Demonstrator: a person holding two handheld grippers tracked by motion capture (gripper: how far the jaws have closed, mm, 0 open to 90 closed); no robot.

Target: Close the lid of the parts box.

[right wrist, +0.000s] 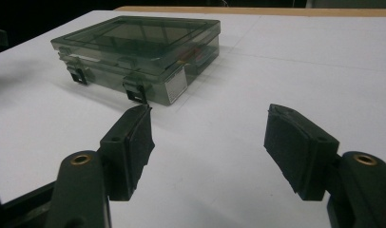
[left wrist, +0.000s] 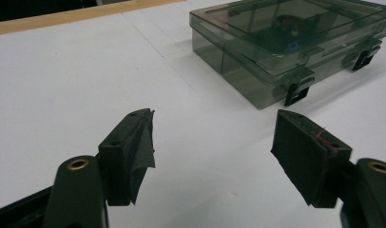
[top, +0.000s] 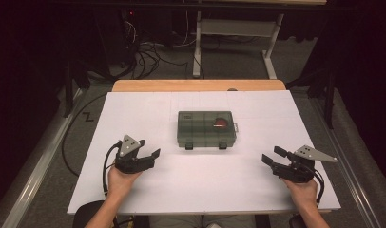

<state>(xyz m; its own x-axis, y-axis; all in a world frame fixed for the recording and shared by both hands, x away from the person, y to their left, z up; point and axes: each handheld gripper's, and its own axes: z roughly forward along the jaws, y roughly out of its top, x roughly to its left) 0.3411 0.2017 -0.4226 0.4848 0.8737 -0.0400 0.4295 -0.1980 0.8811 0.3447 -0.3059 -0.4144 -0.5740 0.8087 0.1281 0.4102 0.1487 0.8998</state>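
Tongs on both sides stand wide and hold nothing. Left tongs (top: 150, 148) rest low on the white surface (top: 200, 180), held in the person's left hand (top: 120, 176); right tongs (top: 273, 156) sit at the opposite side in the right hand (top: 303, 187). Between them, farther back near the middle of the surface, lies a flat rectangular case of smoky transparent plastic (top: 206, 129), lid down, with two dark latches facing the person and something red inside. Both tongs are well apart from it.
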